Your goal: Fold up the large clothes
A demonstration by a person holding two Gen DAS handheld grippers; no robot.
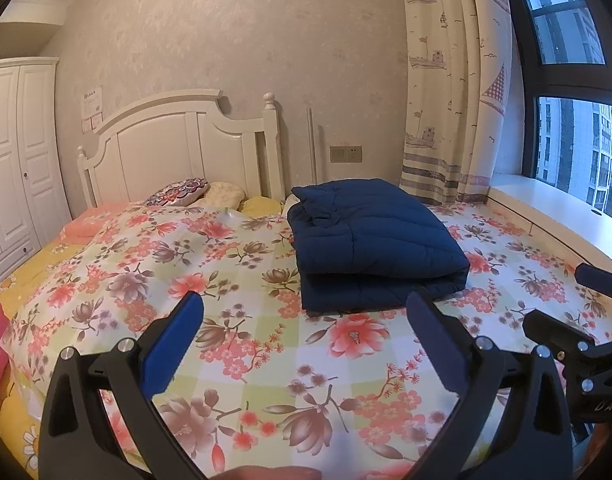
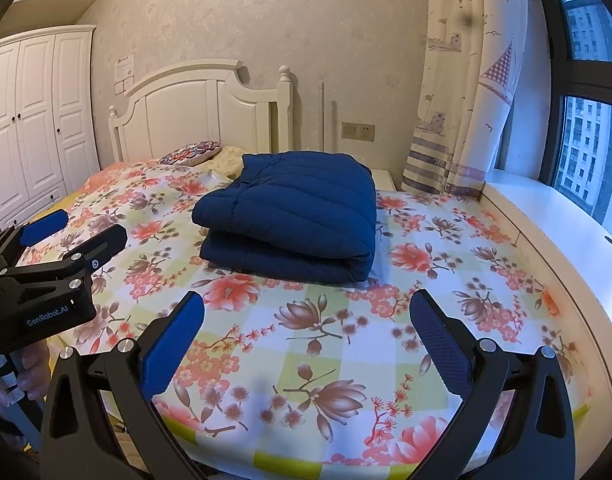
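Note:
A navy quilted padded jacket (image 1: 369, 240) lies folded into a thick rectangular bundle on the floral bedspread (image 1: 226, 280); it also shows in the right wrist view (image 2: 294, 216). My left gripper (image 1: 306, 320) is open and empty, held above the bedspread just short of the bundle's near edge. My right gripper (image 2: 306, 320) is open and empty, a little back from the bundle. The left gripper also shows at the left of the right wrist view (image 2: 74, 228), open. The right gripper shows at the right edge of the left wrist view (image 1: 561, 296), open.
A white headboard (image 1: 178, 148) and pillows (image 1: 186, 194) stand at the far end of the bed. A white wardrobe (image 2: 30, 128) is at the left. A curtain (image 2: 465, 100), a window and a white sill (image 2: 565, 248) run along the right.

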